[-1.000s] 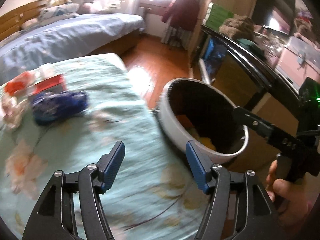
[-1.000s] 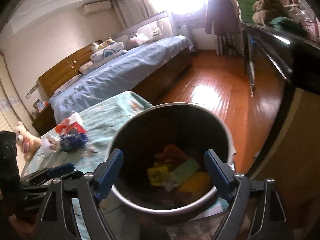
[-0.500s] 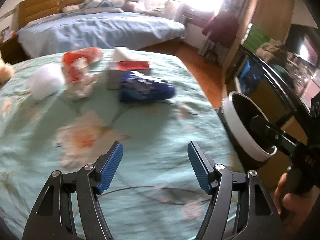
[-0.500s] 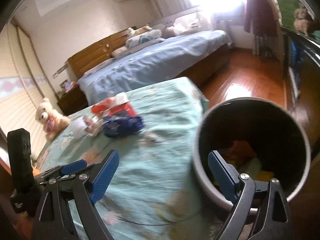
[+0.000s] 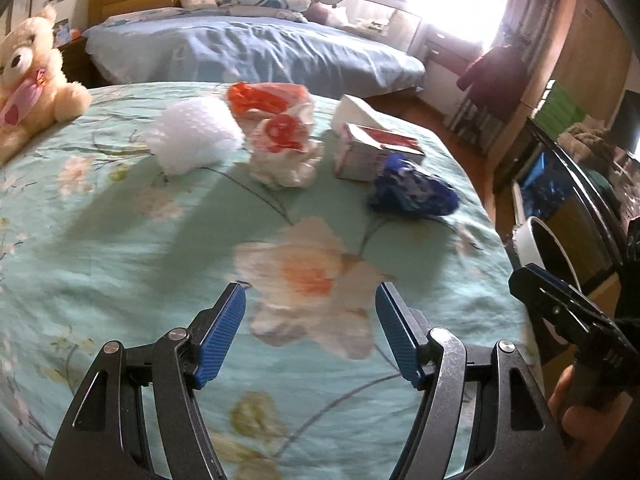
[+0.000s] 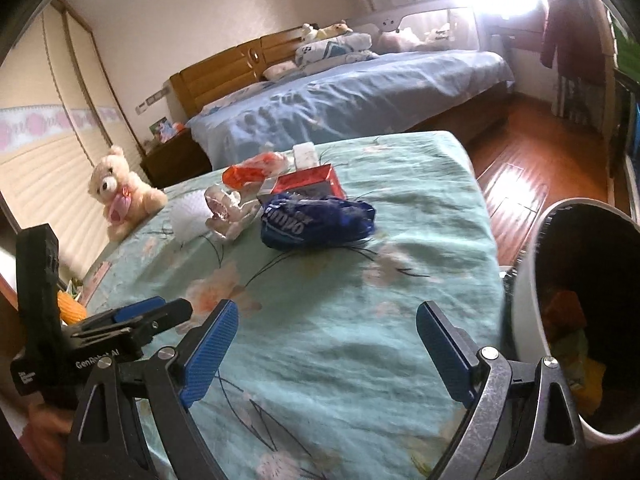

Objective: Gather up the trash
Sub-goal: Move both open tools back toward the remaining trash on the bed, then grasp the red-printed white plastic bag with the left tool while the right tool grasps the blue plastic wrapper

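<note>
Trash lies on the green flowered table (image 5: 120, 240): a blue wrapper (image 5: 414, 194) (image 6: 316, 220), a red-and-white carton (image 5: 374, 152) (image 6: 306, 184), a crumpled white-and-red bag (image 5: 286, 148) (image 6: 226, 210), an orange bag (image 5: 264, 96) (image 6: 254, 170) and a white foam lump (image 5: 196, 140) (image 6: 188, 216). The white bin (image 6: 532, 320) (image 5: 532, 240) with trash inside stands at the table's right edge. My left gripper (image 5: 310, 336) is open and empty, low over the table. My right gripper (image 6: 326, 352) is open and empty beside the bin.
A teddy bear (image 5: 28, 72) (image 6: 120, 192) sits at the table's far left. A bed with blue covers (image 5: 256, 52) lies beyond the table. A dark cabinet (image 5: 568, 184) stands at the right, with wooden floor (image 6: 532, 168) between.
Both grippers have swung left, away from the bin and toward the trash pile. The bin has slid to the right edge of both views. Both stay open.
</note>
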{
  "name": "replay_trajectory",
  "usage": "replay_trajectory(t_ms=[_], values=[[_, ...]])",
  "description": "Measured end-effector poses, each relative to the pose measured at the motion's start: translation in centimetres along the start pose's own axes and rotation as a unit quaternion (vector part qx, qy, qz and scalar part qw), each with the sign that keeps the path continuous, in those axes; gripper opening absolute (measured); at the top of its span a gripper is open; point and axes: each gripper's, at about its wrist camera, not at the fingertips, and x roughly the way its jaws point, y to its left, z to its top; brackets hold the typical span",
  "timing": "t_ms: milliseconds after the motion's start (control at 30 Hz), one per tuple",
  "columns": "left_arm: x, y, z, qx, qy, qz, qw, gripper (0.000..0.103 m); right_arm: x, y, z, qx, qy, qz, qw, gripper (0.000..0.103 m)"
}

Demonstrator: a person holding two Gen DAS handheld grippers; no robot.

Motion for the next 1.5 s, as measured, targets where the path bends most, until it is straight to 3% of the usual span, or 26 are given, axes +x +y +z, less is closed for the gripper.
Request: replay_trajectory(t_ms=[333,800,867,900,967,1000,1033,1067,1133,1200,1267,1367,1433,1467,1500], values=[[1.5,1.7,2.1,-0.002,0.006,0.004,1.0000,0.069,3.4,0.7,2.0,-0.029,0.009,0.006,1.000,0.092],[5.4,2.6,7.4,-0.001,-0.008,0.008,0.9999,0.069,8.2,0.7,5.1,-0.070,0.039,0.019,0.997,0.092],[6.1,2.6,7.7,0.001,-0.006,0.009,0.9999,0.067,8.9,0.4,5.3,-0.064,0.047,0.020,0.997,0.092],[6.2,2.6,7.7,0.003,-0.005,0.009,0.9999,0.059,9.2,0.3,5.3,-0.061,0.050,0.020,0.997,0.091],[7.0,2.5,7.8,0.009,0.006,0.005,0.9999,0.042,9.4,0.1,5.3,-0.057,0.050,0.018,0.997,0.084],[7.4,2.4,7.7,0.014,0.014,0.000,0.9998,0.030,9.5,0.1,5.3,-0.057,0.050,0.016,0.997,0.071],[7.5,2.3,7.6,0.017,0.016,0.000,0.9997,0.025,9.6,-0.1,5.2,-0.053,0.052,0.017,0.997,0.056],[7.5,2.1,7.4,0.022,0.015,0.001,0.9996,0.023,9.7,-0.3,5.2,-0.045,0.054,0.026,0.997,0.049],[7.3,1.7,7.1,0.031,0.010,0.002,0.9995,0.017,9.6,-0.5,5.1,-0.035,0.055,0.027,0.997,0.015],[6.9,1.6,6.8,0.033,0.008,-0.001,0.9994,0.013,9.4,-0.7,4.9,-0.033,0.055,0.021,0.998,0.006],[6.6,1.5,6.5,0.029,0.010,-0.010,0.9995,0.010,8.9,-0.9,4.6,-0.024,0.054,0.029,0.998,0.004],[6.1,1.4,5.8,0.023,0.017,-0.026,0.9993,0.004,8.1,-0.9,4.1,-0.014,0.055,0.034,0.998,0.007],[5.6,1.2,5.2,0.019,0.018,-0.032,0.9991,0.004,7.6,-1.1,3.8,0.004,0.054,0.040,0.998,0.018],[5.4,1.1,4.8,0.017,0.019,-0.036,0.9990,0.004,7.5,-1.1,3.7,0.011,0.053,0.039,0.998,0.026],[5.3,1.1,4.6,0.016,0.019,-0.037,0.9990,0.004,7.3,-1.1,3.7,0.017,0.050,0.037,0.998,0.053]])
